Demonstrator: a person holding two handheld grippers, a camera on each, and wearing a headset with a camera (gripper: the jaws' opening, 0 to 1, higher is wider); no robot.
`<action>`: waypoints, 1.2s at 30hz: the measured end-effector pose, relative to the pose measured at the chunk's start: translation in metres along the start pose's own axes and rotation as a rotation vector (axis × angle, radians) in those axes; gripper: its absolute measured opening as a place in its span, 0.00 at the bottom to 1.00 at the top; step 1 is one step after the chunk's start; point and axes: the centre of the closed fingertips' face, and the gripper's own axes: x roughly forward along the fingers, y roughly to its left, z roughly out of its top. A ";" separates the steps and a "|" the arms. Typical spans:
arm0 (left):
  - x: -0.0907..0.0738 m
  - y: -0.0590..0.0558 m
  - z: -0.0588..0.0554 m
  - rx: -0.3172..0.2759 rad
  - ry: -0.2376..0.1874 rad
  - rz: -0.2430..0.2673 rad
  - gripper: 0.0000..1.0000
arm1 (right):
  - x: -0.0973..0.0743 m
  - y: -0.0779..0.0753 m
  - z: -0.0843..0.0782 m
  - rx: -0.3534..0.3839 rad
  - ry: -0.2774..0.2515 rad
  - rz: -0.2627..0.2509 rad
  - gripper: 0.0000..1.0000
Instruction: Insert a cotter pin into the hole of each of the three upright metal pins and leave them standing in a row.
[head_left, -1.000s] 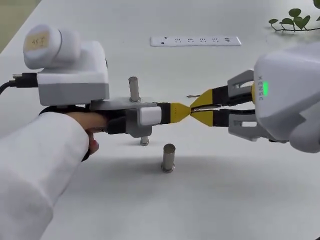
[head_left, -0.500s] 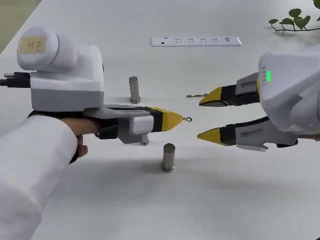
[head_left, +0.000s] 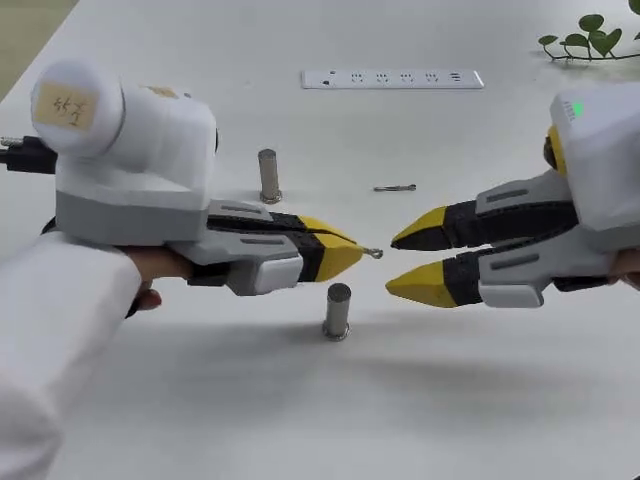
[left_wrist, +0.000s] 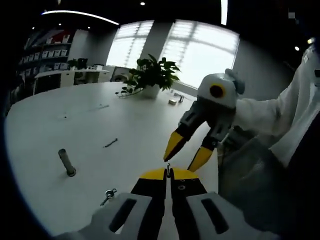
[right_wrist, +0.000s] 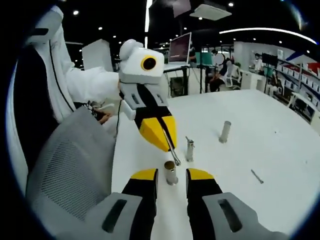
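Left gripper (head_left: 348, 250) level, clamped on cotter pin (head_left: 372, 253) — right gripper (head_left: 396, 265) facing, jaws apart.

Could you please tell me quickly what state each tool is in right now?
Left tool: closed, holding a cotter pin at its tips.
Right tool: open, holding nothing.

Bright, even light, soft shadows on the table (head_left: 450, 400) (gripper views fisheye-warped).

Three metal pins (right_wrist: 170, 174) (right_wrist: 189, 150) (right_wrist: 225, 131), three cotter pins (head_left: 372, 253) (head_left: 395, 187) (left_wrist: 107, 195) (one held)
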 end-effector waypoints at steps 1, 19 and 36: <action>0.000 -0.001 -0.001 0.018 0.011 -0.002 0.00 | 0.000 0.001 0.000 0.001 -0.003 0.004 0.15; 0.004 -0.023 0.000 0.205 0.022 -0.094 0.00 | 0.007 0.016 0.000 -0.008 0.015 0.056 0.01; 0.004 -0.028 -0.021 0.271 0.118 -0.124 0.00 | 0.005 0.031 -0.005 -0.078 0.063 0.104 0.00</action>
